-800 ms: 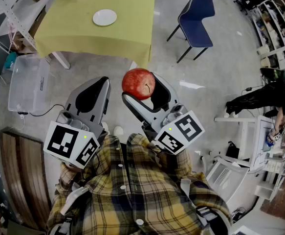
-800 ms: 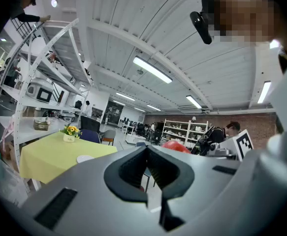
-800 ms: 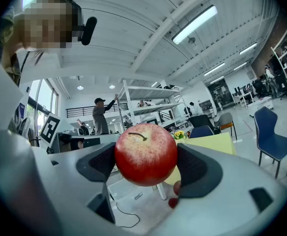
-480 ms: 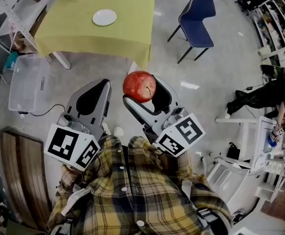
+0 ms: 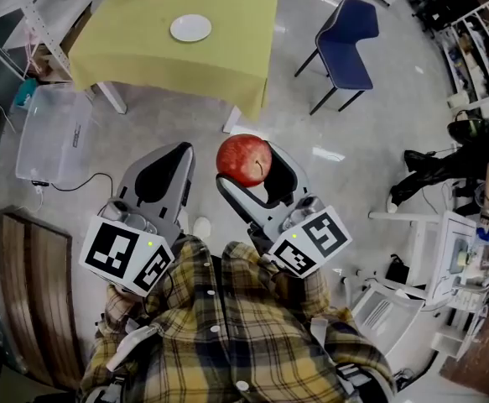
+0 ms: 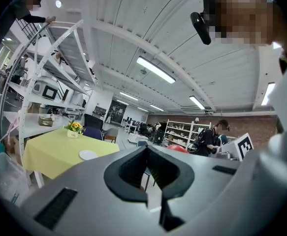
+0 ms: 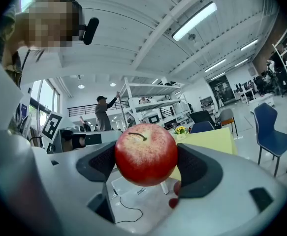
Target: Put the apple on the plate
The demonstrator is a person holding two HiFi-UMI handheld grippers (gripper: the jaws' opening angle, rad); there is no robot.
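Table (image 5: 143, 53) shifted rightward; apple (image 7: 145, 154) clamped between right gripper (image 5: 250, 156) jaws; left gripper (image 6: 146, 149) seemingly closed, empty.

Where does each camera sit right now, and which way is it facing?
Head view: on the person's head, looking steeply down; shows the plaid shirt, left claw, right claw gripping the apple, and the yellow table with the plate ahead.
Left gripper view: on the left claw, looking level along shut jaws toward table and plate; the person's head above.
Right gripper view: on the right claw, level past the apple toward the table; head upper left.
Shared: the table appears in all three.
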